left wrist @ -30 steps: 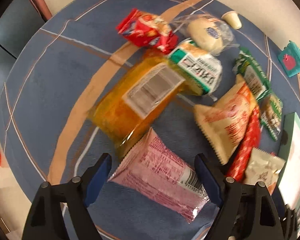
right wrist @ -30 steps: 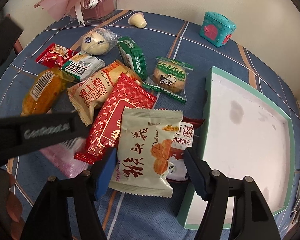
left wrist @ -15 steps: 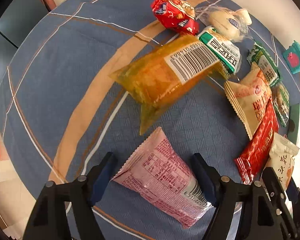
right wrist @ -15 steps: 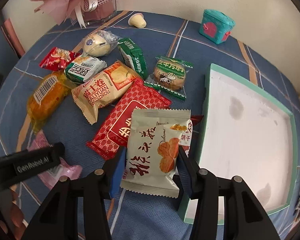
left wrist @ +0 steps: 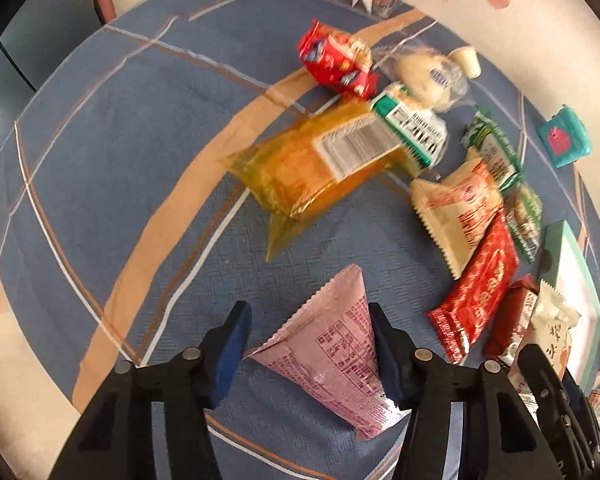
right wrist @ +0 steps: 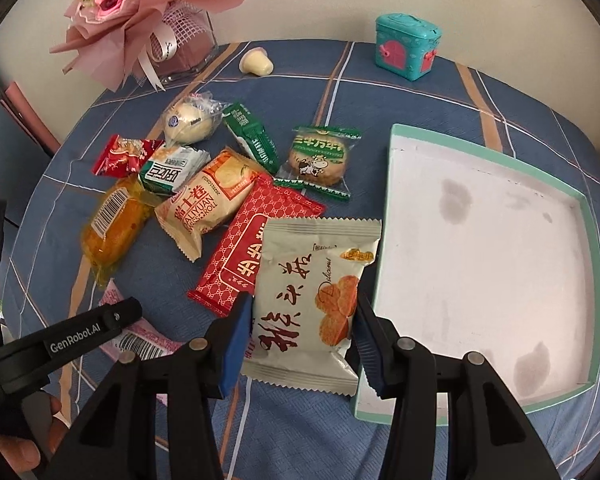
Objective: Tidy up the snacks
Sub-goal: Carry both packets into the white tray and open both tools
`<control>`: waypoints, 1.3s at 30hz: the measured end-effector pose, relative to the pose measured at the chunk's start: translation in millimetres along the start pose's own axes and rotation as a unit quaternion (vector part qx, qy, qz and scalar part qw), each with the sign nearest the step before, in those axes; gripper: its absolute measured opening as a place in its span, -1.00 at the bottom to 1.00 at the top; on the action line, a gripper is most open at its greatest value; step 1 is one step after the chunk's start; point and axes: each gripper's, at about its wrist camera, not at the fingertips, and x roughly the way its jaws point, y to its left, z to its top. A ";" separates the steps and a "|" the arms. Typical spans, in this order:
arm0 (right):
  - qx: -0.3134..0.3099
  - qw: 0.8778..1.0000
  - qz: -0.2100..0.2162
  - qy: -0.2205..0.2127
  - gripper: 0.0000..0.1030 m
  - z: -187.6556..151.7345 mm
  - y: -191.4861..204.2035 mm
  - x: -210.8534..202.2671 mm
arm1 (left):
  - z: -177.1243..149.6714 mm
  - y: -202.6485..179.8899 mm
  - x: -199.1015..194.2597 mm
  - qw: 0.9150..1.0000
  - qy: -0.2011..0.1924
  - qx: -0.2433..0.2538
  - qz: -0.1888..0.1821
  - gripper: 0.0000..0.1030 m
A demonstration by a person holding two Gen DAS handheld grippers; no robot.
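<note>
Snacks (right wrist: 204, 200) beside tray (right wrist: 392, 216) (white, stained)

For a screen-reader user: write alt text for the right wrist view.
The right tool grips a cream snack packet beside an empty white tray with a teal rim. More wrapped snacks lie scattered on the blue plaid tablecloth, with a pink bouquet and a teal toy box behind.

Bright, even daylight throughout; soft shadows only. Motion blur smearing the left wrist view; right view crisp. Heavy fisheye bending, dark vignetted corners.
</note>
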 end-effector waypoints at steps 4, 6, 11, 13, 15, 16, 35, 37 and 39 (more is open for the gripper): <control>0.002 1.000 0.001 -0.012 -0.02 -2.3 -3.5 -13.5 | 1.5 -2.5 -17.9 1.000 -0.020 -0.001 -0.007 0.14; 0.004 1.000 -0.001 -0.026 -0.02 -0.4 -7.8 -22.8 | 4.2 -6.1 -30.4 0.999 -0.035 -0.001 -0.013 0.12; 0.016 0.999 -0.011 -0.049 -0.01 5.7 -23.5 -34.5 | 10.3 -25.9 -69.8 0.997 -0.066 0.013 -0.022 0.12; 0.031 0.998 -0.022 -0.057 -0.01 9.2 -37.1 -37.3 | 9.6 -37.6 -84.3 0.996 -0.076 0.024 -0.031 0.12; 0.048 0.996 -0.046 -0.064 -0.01 12.7 -53.4 -37.7 | 11.5 -54.4 -91.7 0.995 -0.085 0.039 -0.039 0.12; 0.055 0.994 -0.062 -0.066 -0.01 13.5 -62.3 -37.9 | 10.5 -64.1 -96.0 0.994 -0.089 0.049 -0.044 0.12; 0.218 0.957 -0.177 -0.071 0.00 3.1 -220.8 -14.8 | -12.9 -257.6 -39.6 0.969 -0.071 0.216 -0.097 0.12; 0.223 0.955 -0.183 -0.068 0.00 0.8 -229.1 -6.6 | -13.1 -268.6 -28.1 0.968 -0.071 0.225 -0.092 0.12; 0.229 0.954 -0.184 -0.065 0.00 -0.1 -234.7 3.0 | -11.7 -278.5 -15.9 0.966 -0.072 0.233 -0.084 0.12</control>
